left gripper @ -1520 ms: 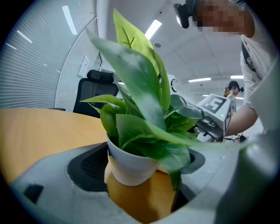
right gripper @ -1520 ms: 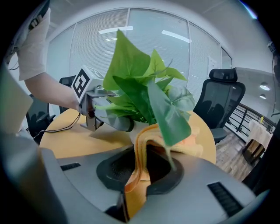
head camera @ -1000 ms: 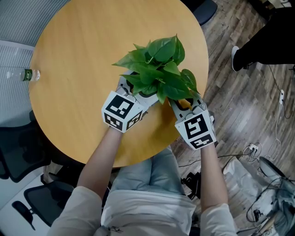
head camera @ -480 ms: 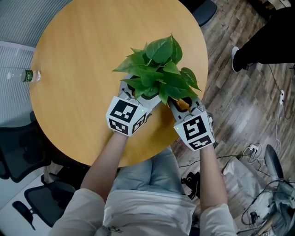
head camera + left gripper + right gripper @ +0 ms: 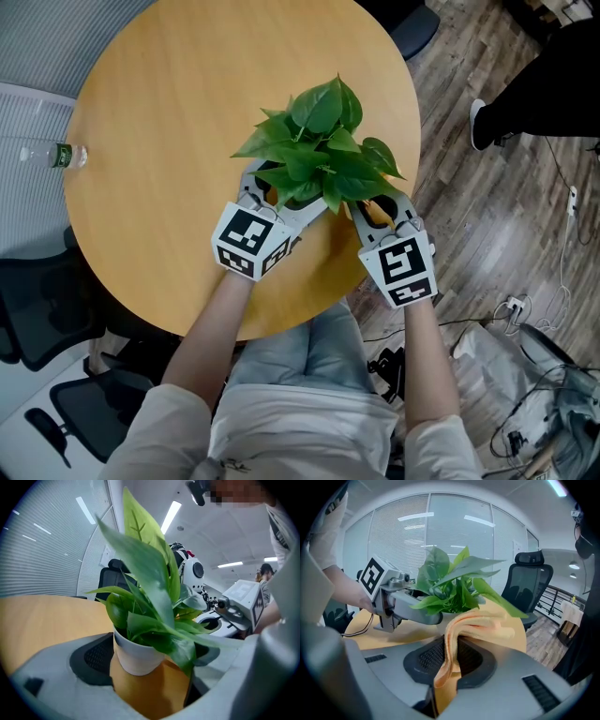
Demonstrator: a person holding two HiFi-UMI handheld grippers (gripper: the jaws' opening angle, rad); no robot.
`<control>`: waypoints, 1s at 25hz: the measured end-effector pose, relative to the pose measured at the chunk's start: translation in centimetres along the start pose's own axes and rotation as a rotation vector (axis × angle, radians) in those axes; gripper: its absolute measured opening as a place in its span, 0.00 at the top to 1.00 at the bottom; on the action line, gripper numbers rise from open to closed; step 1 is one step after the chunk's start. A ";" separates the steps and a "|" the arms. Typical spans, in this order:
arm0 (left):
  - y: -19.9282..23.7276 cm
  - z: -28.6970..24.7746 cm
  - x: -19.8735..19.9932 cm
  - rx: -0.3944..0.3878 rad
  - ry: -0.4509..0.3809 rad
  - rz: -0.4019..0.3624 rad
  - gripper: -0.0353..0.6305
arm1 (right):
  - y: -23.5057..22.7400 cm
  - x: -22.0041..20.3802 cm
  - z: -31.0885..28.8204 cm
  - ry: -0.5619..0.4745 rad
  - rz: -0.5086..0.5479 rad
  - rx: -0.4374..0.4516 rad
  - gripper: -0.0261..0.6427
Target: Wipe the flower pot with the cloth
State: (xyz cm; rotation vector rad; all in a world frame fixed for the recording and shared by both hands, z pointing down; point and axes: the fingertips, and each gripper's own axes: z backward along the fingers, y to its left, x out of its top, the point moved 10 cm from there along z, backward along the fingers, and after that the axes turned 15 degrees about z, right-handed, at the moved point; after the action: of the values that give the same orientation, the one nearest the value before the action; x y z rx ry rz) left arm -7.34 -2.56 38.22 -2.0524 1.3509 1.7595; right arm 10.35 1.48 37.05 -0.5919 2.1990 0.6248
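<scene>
One round white flower pot (image 5: pixel 136 656), crowded with broad green leaves (image 5: pixel 150 592), between left gripper (image 5: pixel 152 660) jaws spread apart. Folded orange cloth (image 5: pixel 483 625) clamped tight in right gripper (image 5: pixel 450 656), right of pot.

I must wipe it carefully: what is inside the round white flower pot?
A green leafy plant grows from the round white flower pot. Its leaves cover the pot's inside, so soil cannot be seen.
</scene>
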 end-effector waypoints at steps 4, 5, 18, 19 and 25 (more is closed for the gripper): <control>-0.6 1.0 0.3 -0.003 0.016 -0.011 0.25 | -0.8 0.4 1.5 0.002 -0.028 -0.030 0.89; -0.8 1.3 0.5 -0.003 0.019 -0.015 0.25 | -1.0 0.5 2.0 0.005 -0.034 -0.036 0.89; -3.2 6.7 1.9 0.038 0.044 0.040 0.26 | -0.5 2.1 7.9 0.039 -0.106 -0.059 0.89; -3.5 7.2 2.0 0.040 0.048 0.042 0.26 | -0.4 2.3 8.4 0.040 -0.105 -0.061 0.89; -5.5 10.7 3.0 0.065 0.044 0.040 0.37 | -0.3 4.5 11.7 0.022 -0.102 -0.078 0.89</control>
State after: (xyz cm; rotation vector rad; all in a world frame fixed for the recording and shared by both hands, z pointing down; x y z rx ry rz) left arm -11.72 5.54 29.84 -2.0559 1.4516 1.6715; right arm 14.15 7.24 26.63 -0.7495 2.1573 0.6551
